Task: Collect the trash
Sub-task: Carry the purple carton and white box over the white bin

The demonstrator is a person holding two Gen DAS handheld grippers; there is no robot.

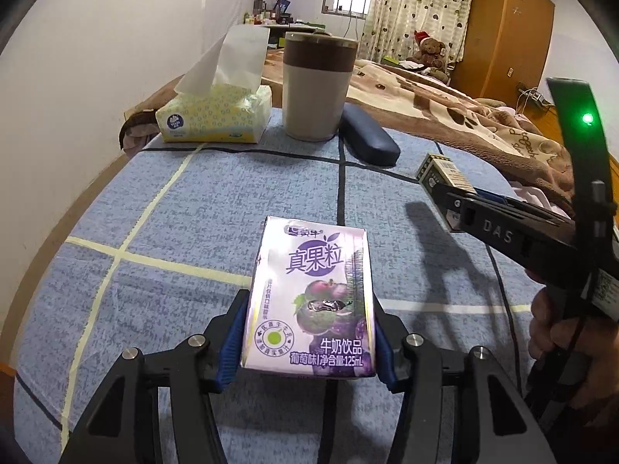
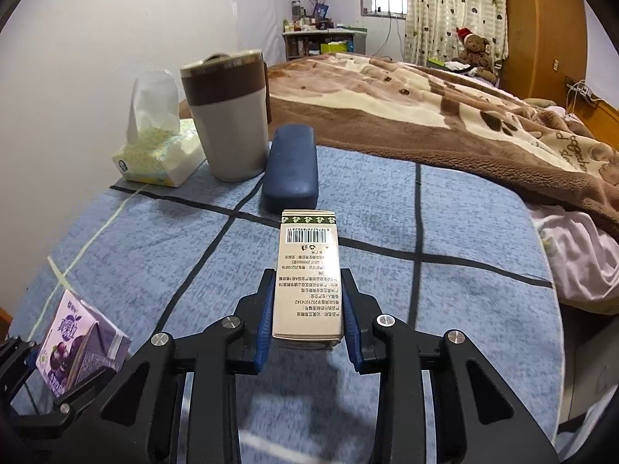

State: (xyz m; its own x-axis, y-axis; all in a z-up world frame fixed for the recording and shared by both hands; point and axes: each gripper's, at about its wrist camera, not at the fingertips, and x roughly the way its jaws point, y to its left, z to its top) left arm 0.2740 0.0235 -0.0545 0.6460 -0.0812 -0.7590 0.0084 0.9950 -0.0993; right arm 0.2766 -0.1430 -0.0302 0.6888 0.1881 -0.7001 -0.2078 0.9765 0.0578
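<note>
Left wrist view. Milk carton (image 1: pixel 309 301), small purple box with glossy printed faces, pinched at its lower sides between the blue ribbed pads of the left gripper (image 1: pixel 309 348); it is held above a blue flecked tablecloth (image 1: pixel 193 212) crossed by dark and pale lines. Behind: tissue pack (image 1: pixel 214 116) in soft yellow-patterned wrap with one sheet standing up; round cup (image 1: pixel 317 85), grey body, brown band; dark blue oblong glasses case (image 1: pixel 369 137) with a padded look, just beside the cup. At right, the right gripper (image 1: pixel 441 183) seen from the side, a cardboard box (image 1: pixel 439 172) held at its tip, most of the box hidden by the black fingers; a hand (image 1: pixel 549 324) on its handle, cut off by the frame edge.

Right wrist view. Right gripper (image 2: pixel 307 321) clamped on the long, narrow cardboard box (image 2: pixel 307 274), matte cream face with a barcode and small upside-down print, held over the tablecloth (image 2: pixel 464 232). Cup (image 2: pixel 228 116), tissue pack (image 2: pixel 158 154) and glasses case (image 2: pixel 292 166) stand beyond it. Milk carton (image 2: pixel 77 344) at lower left, its base hidden by black gripper parts. Plush brown blanket (image 2: pixel 425 108) covers the bed.
</note>
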